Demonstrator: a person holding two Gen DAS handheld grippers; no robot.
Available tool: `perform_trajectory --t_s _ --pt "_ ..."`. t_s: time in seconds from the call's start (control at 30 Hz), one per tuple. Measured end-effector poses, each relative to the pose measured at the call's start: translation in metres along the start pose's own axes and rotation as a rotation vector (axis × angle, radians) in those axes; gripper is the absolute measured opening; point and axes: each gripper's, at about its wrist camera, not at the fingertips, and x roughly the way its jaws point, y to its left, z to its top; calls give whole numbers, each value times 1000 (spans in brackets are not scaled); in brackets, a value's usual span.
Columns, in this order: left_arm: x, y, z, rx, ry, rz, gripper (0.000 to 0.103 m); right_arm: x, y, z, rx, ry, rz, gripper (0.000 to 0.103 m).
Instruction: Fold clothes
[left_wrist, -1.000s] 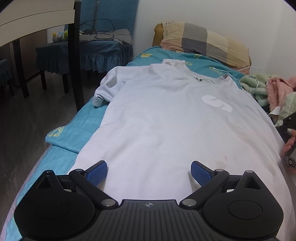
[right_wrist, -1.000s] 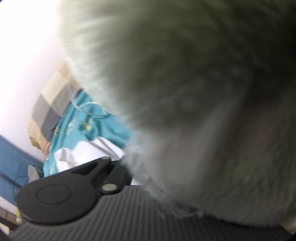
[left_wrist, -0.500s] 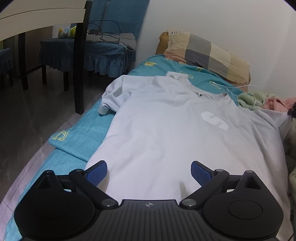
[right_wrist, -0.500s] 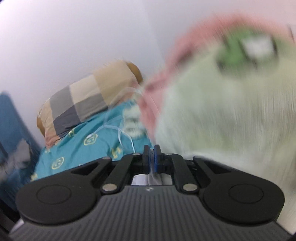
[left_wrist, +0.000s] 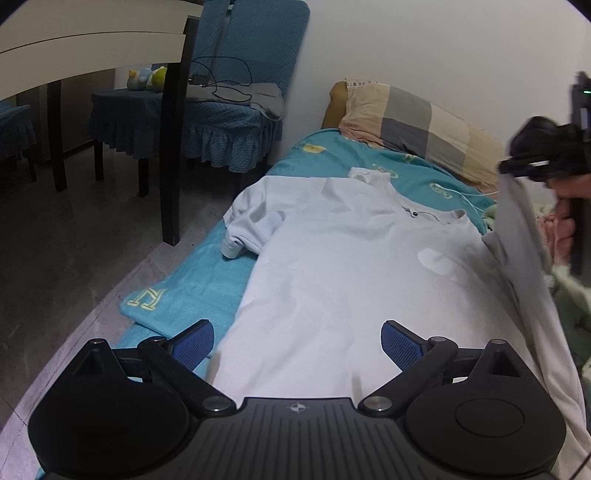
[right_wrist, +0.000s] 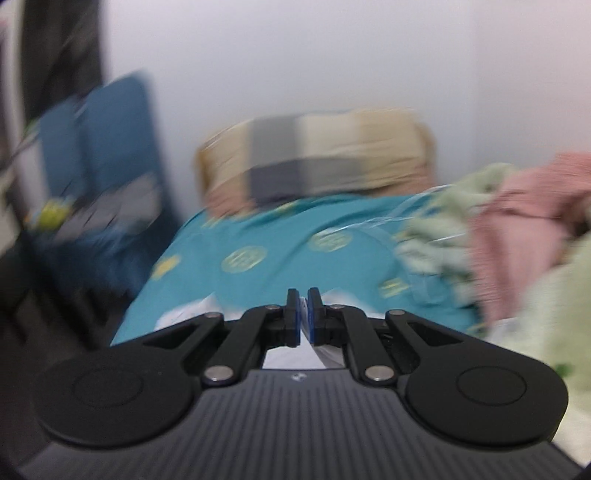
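A white sweatshirt (left_wrist: 332, 280) lies spread flat on the teal bed sheet (left_wrist: 192, 288), neck toward the pillow. My left gripper (left_wrist: 297, 341) hovers open over its hem, blue pads (left_wrist: 194, 343) wide apart with nothing between them. At the right edge of the left wrist view, my right gripper (left_wrist: 517, 169) is raised above the bed and holds the sweatshirt's right sleeve (left_wrist: 521, 229), which hangs down from it. In the blurred right wrist view, the right gripper (right_wrist: 303, 314) is shut with a sliver of white fabric (right_wrist: 303, 308) pinched between its pads.
A checked pillow (left_wrist: 406, 125) lies at the head of the bed against the white wall. Green and pink clothes (right_wrist: 517, 229) are piled on the bed's right side. Left of the bed stand a dark table leg (left_wrist: 173, 147) and blue-covered chairs (left_wrist: 207, 107) on a grey floor.
My right gripper has risen out of the clothes pile and rolled level, lifting the sweatshirt's right sleeve off the bed. My left gripper drew back slightly and stayed open.
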Motion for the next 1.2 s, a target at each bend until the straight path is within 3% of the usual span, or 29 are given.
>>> perform_trajectory --t_s 0.13,0.27,0.33,0.4,0.53,0.7,0.83,1.0,1.2 --pt "9 6 -1 1 15 12 98 26 48 -41 -69 63 94 9" --pt "14 6 -1 11 14 2 98 29 53 -65 -21 121 166 16" --pt "16 4 -2 14 17 -11 98 25 52 -75 8 138 197 55" --pt "16 2 -3 21 17 -22 98 2 46 -79 35 113 213 69" --pt "11 -3 -6 32 8 -57 98 -67 22 -85 98 74 262 69" --pt "0 -9 -13 43 19 -133 98 -170 -5 -106 178 64 254 69" --pt "-9 -16 -23 66 36 -177 98 -223 -20 -120 214 50 249 69" --pt "-4 -34 -25 81 53 -224 96 -239 -51 -129 309 -16 209 69" --pt "56 -82 14 0 89 -324 94 -222 -91 -136 407 -29 100 70"
